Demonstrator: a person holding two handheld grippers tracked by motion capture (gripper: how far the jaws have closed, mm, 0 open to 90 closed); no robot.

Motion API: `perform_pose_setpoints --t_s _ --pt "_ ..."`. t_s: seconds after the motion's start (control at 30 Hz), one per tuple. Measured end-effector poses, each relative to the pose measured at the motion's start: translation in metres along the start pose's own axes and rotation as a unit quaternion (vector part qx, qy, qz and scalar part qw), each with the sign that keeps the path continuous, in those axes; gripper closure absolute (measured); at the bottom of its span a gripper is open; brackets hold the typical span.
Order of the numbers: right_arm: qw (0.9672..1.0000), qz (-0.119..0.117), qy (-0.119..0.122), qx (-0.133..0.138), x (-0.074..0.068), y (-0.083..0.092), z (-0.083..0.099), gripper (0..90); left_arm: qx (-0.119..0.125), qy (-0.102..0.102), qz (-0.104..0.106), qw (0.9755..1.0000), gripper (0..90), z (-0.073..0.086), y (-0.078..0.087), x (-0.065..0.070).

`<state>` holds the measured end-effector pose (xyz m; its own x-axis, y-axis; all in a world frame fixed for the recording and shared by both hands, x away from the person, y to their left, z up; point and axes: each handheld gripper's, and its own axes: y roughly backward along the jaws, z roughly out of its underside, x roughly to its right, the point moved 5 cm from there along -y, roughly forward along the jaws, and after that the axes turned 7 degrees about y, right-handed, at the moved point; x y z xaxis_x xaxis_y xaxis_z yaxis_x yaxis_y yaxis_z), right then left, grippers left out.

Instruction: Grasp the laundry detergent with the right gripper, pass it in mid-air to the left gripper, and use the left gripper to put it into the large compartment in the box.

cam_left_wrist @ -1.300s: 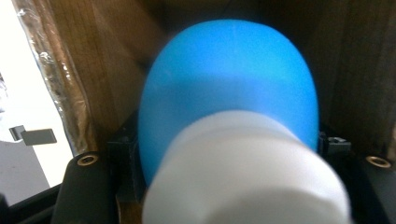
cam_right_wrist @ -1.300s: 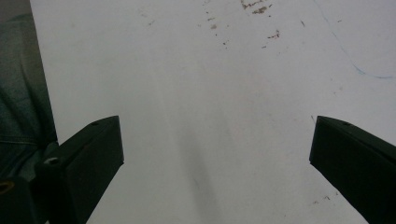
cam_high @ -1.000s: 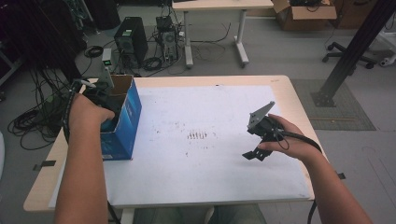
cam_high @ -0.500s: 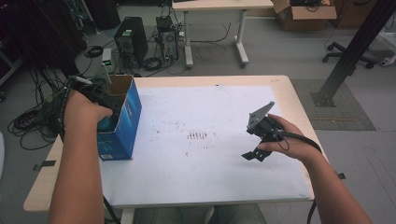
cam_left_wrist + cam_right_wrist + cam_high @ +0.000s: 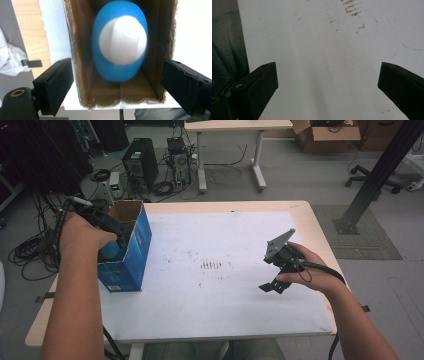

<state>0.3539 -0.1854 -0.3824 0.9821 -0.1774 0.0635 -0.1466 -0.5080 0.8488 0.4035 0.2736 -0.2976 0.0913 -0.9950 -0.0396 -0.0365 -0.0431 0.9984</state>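
A: Where does the blue-and-white ball (image 5: pixel 120 41) sit relative to the left gripper (image 5: pixel 120 87)?

B: It lies inside the open cardboard box (image 5: pixel 125 251), down on the box's brown floor. In the left gripper view the ball is straight ahead of the jaws, and the two black jaws stand either side of the box's opening, each outside a box wall. Neither pad touches the ball.

A: So the left gripper is released?

B: Yes. Its jaws have just been opening, and they stand wide apart with the box mouth between them and the ball lying free below. In the high view that gripper (image 5: pixel 107 227) hovers at the top of the box, on the box's left side, held in the person's left hand (image 5: pixel 82 232).

A: Where is the box itself?

B: It stands on the white sheet (image 5: pixel 220 315) at the left edge of the table (image 5: pixel 320 227), its blue outside facing the middle.

A: And the right gripper (image 5: pixel 274 275)?

B: Well to the right of the box, over the white sheet, in the person's right hand (image 5: pixel 305 270). In the right gripper view (image 5: pixel 328 82) its jaws are spread wide with nothing between them except bare, faintly stained sheet. A cluster of dark marks (image 5: pixel 211 265) lies between it and the box.
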Motion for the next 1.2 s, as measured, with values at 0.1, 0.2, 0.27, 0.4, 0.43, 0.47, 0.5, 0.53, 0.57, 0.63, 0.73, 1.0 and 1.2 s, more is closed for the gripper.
perform_pose_setpoints --t_s 0.1,0.2,0.27,0.4,0.43,0.47,0.5,0.53,0.57,0.63,0.73,1.0,1.2 --pt "1.0 0.0 0.001 0.0 -0.001 0.001 0.0 3.1 0.002 -0.006 -0.002 1.0 11.0 0.001 0.002 0.002" --pt "1.0 0.0 0.002 0.002 -0.003 0.002 -0.001 3.1 -0.004 -0.011 -0.001 0.9999 10.5 0.003 0.003 0.005" --pt "1.0 0.001 0.003 0.002 -0.003 0.003 0.0 3.1 -0.007 -0.012 -0.003 0.9999 9.3 0.004 0.003 0.006" --pt "1.0 0.003 0.001 0.005 -0.004 0.005 0.001 3.1 -0.008 -0.011 -0.006 0.9999 4.7 0.005 0.005 0.008" --pt "1.0 0.004 0.0 0.005 -0.004 0.006 0.001 3.1 -0.01 -0.014 -0.013 0.9998 2.7 0.006 0.008 0.009" --pt "1.0 0.005 0.0 0.005 -0.004 0.007 0.002 3.1 -0.008 -0.013 -0.016 0.9998 1.8 0.006 0.01 0.01" --pt "1.0 0.005 0.0 0.005 -0.005 0.008 0.002 3.1 -0.007 -0.015 -0.018 0.9997 0.2 0.006 0.012 0.01" --pt "1.0 0.005 0.001 0.005 -0.005 0.008 0.002 3.1 -0.007 -0.015 -0.018 0.9997 0.3 0.006 0.012 0.01" --pt "1.0 0.005 0.0 0.006 -0.005 0.009 0.003 3.1 -0.005 -0.02 -0.02 0.9996 0.2 0.007 0.016 0.013" --pt "1.0 0.005 0.0 0.006 -0.005 0.009 0.003 3.1 -0.002 -0.026 -0.021 0.9995 0.2 0.007 0.018 0.014" --pt "1.0 0.007 0.0 0.008 -0.005 0.01 0.003 3.1 0.008 -0.04 -0.025 0.9989 0.2 0.008 0.027 0.022" --pt "1.0 0.008 0.0 0.005 -0.004 0.013 0.005 3.1 0.05 -0.123 -0.035 0.9905 0.2 0.011 0.065 0.06" --pt "1.0 0.009 0.0 0.001 -0.002 0.018 0.003 3.1 0.074 -0.205 -0.025 0.9756 0.3 0.014 0.086 0.097"
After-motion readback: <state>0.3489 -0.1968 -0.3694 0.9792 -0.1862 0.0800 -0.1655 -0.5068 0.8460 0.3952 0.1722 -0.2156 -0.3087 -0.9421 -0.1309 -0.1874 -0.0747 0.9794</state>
